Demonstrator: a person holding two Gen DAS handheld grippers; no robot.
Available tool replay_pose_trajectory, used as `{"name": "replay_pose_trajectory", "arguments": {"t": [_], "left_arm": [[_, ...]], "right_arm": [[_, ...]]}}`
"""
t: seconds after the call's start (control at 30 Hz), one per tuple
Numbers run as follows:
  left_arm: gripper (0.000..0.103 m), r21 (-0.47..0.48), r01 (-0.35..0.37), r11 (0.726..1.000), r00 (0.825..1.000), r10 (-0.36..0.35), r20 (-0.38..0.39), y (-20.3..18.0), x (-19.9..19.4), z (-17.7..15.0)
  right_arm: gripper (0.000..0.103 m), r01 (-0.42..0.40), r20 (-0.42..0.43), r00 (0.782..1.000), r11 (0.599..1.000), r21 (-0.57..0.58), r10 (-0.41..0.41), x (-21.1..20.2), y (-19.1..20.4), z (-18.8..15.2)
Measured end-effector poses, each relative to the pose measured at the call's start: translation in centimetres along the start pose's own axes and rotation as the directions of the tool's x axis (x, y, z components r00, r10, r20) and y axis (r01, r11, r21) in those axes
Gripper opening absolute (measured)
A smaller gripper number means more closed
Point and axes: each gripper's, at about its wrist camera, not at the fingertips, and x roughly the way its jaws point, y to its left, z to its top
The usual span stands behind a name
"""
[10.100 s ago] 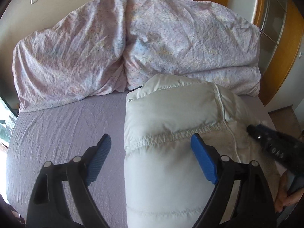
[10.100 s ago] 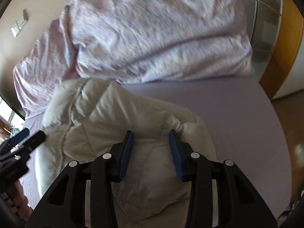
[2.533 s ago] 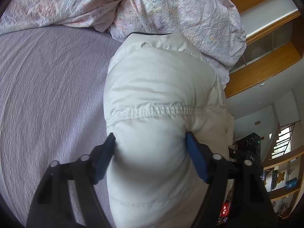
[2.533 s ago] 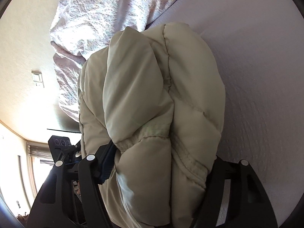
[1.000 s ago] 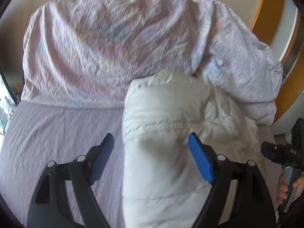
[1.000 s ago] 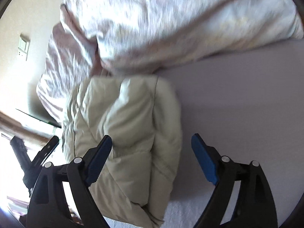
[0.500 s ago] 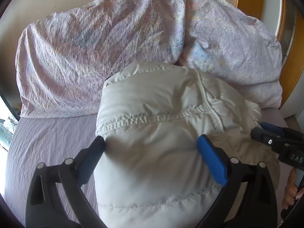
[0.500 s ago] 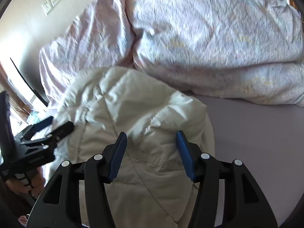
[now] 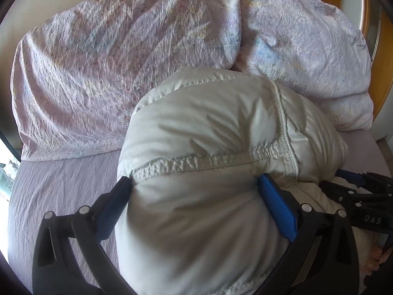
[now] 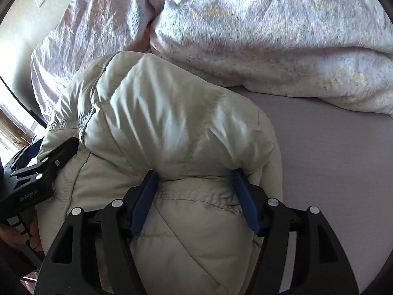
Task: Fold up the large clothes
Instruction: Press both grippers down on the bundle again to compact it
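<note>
Left wrist view: both grippers clamp the folded bundle on the bed.

The left gripper [image 9: 194,194] has its jaws spread wide around the puffy cream-white quilted down jacket [image 9: 221,147], blue pads pressed into it at the stitched seam; the right gripper [image 10: 194,191] grips a narrower bulge of the same jacket. The jacket sits rolled on the lilac fitted bed sheet [image 10: 331,172], its far end just beside the crumpled pale floral duvet [image 9: 98,61]. The step looks like compacting or shifting the finished fold; next calls for an even squeeze so the slippery layers do not spring open.
</note>
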Motion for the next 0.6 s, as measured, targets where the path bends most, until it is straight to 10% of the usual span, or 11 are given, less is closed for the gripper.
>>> {"name": "replay_pose_trajectory", "arguments": {"t": [0.6], "left_arm": [[0.101, -0.02, -0.048, 0.999, 0.997, 0.049, 0.052, 0.5, 1.0, -0.8]], "right_arm": [[0.073, 0.044, 0.046, 0.998, 0.999, 0.012, -0.045, 4.8, 0.9, -0.5]]}}
